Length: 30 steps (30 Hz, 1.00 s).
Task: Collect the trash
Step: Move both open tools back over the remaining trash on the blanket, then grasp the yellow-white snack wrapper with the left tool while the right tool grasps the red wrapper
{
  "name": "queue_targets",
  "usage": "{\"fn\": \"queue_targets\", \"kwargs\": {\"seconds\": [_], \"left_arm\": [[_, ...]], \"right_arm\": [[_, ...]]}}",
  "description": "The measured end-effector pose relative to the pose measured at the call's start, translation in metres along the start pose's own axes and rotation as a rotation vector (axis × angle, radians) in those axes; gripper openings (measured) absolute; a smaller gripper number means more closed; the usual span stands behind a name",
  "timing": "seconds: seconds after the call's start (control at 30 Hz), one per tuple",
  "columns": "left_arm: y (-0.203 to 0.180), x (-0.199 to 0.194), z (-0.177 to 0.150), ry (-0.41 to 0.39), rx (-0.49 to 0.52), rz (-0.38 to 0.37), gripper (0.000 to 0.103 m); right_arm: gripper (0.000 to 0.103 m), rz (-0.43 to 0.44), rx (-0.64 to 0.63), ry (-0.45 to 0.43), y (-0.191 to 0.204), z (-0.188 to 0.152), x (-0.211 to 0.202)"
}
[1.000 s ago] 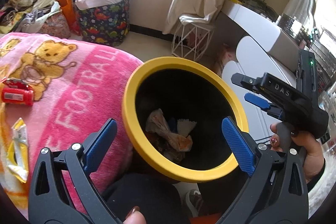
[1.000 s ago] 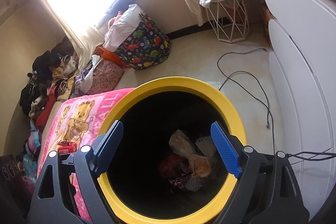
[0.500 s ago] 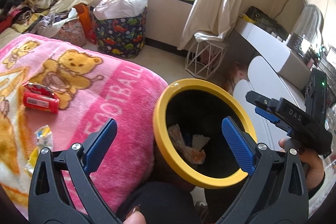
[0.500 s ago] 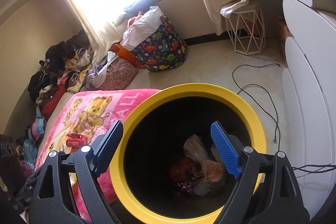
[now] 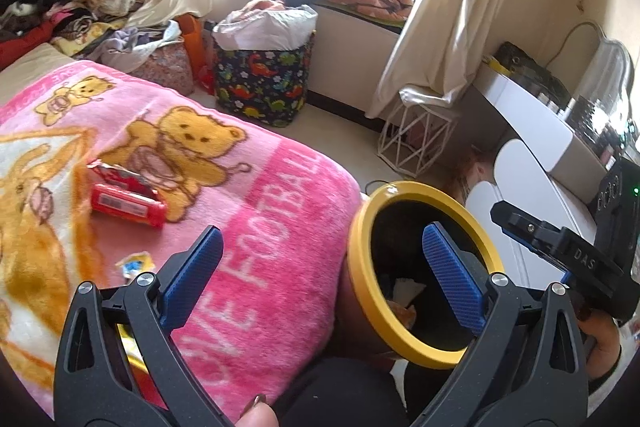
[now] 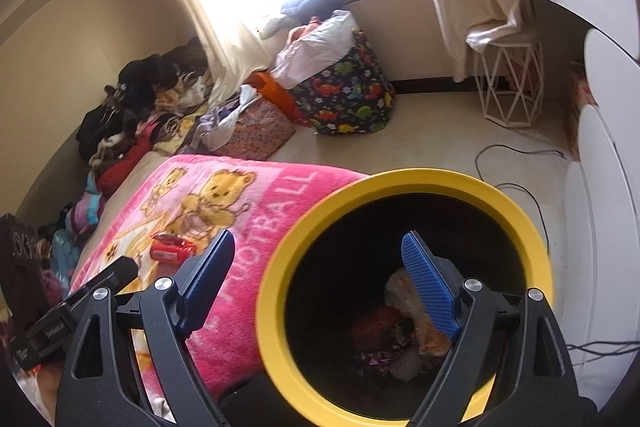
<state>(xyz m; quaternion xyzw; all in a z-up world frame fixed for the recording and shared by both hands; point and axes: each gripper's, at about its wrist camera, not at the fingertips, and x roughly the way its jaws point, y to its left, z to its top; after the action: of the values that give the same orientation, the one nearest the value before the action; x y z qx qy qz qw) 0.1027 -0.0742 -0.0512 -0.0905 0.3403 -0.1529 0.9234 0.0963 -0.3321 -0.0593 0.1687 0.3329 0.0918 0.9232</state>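
The task looked partly done: the black bin with a yellow round rim (image 6: 404, 183) already held several crumpled wrappers (image 6: 404, 339) at its bottom, while some trash was not yet collected. A red flat snack packet (image 5: 126, 203) lay on the pink fleece blanket with bear pictures (image 5: 248, 227), and a small yellow and white torn wrapper (image 5: 134, 265) lay nearer, just beside the left gripper (image 5: 320, 275). The left gripper hung above the blanket edge with its blue fingers wide apart and nothing between them. The right gripper (image 6: 320, 287) was above the bin mouth, also spread wide and empty. The bin stood on the floor touching the blanket edge. Around were a dinosaur-print fabric basket (image 5: 262, 83), a white wire stool (image 5: 416, 139) and a black cable (image 6: 516, 167) on the floor. Nothing seemed to block the way to the packets.
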Motion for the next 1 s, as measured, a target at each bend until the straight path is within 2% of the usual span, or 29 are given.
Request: {"fn": "queue_targets", "kwargs": {"seconds": [0.4,0.7,1.0], "left_arm": [[0.067,-0.024,0.005,-0.023,-0.062,0.106,0.092],[0.123,-0.036,-0.013,0.011,-0.138,0.18,0.092],[0.151,-0.032,-0.037,0.073,-0.197,0.173,0.091]], "right_arm": [[0.083,0.102,-0.146,0.034,0.07,0.018,0.037],[0.078,0.188,-0.291,0.125,0.138,0.02,0.09],[0.071,0.23,-0.394,0.23,0.195,0.007,0.153]]}}
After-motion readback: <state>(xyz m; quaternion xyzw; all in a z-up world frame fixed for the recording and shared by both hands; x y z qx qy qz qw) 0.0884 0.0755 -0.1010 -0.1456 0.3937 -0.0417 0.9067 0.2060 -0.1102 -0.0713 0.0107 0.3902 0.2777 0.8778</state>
